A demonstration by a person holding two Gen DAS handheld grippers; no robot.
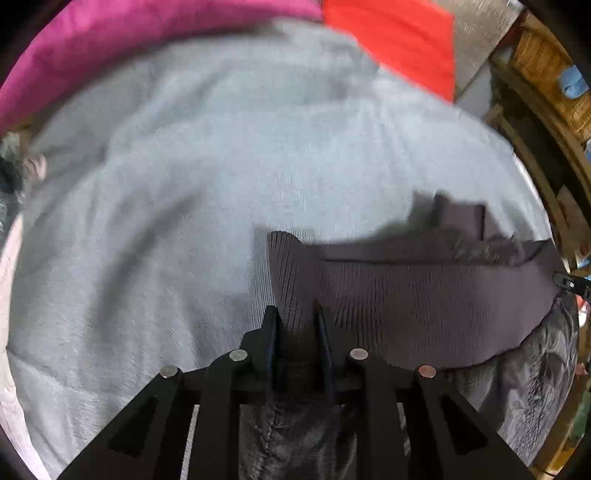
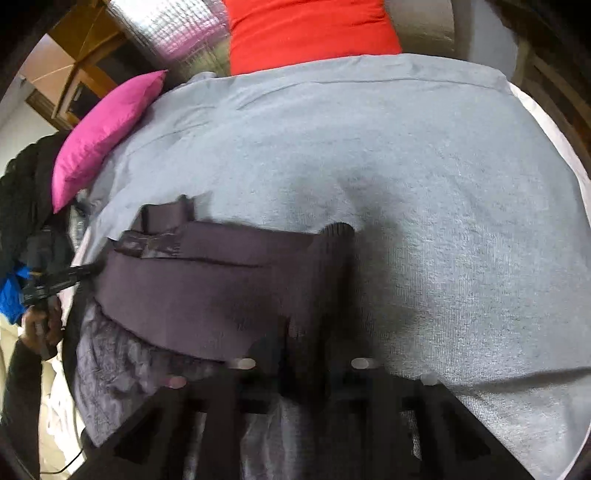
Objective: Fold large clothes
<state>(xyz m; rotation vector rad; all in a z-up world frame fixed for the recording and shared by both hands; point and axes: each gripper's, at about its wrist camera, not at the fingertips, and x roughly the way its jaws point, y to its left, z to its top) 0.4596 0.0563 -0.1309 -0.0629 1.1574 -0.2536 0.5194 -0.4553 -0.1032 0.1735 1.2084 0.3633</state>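
A dark purple-grey garment [image 1: 424,306] lies on a grey blanket [image 1: 184,221] that covers a bed. The top part of the garment is a wide ribbed band [image 2: 207,295], like a waistband or hem. Below the band the cloth turns shiny and crinkly [image 2: 110,354]. A small flap of the same dark cloth [image 2: 166,216] sticks up at the far edge of the band.

The left gripper [image 1: 297,325] is pinching one corner of the ribbed band. Its two black fingers [image 1: 270,332] stand close together with the cloth squeezed between them. In the right wrist view the same tool [image 2: 62,282] shows at the far left end of the band, held by a hand [image 2: 42,325] in a dark sleeve.

The right gripper [image 2: 301,350] is at the other corner of the band. This view is blurry, but the dark cloth runs down between its fingers, and they look closed on it. Its tip [image 1: 570,283] peeks in at the right edge of the left wrist view.

Past the blanket lie a pink pillow [image 2: 107,136] and a red pillow [image 2: 310,33]. A wooden shelf [image 1: 546,74] stands to one side.

No words or labels can be read anywhere.
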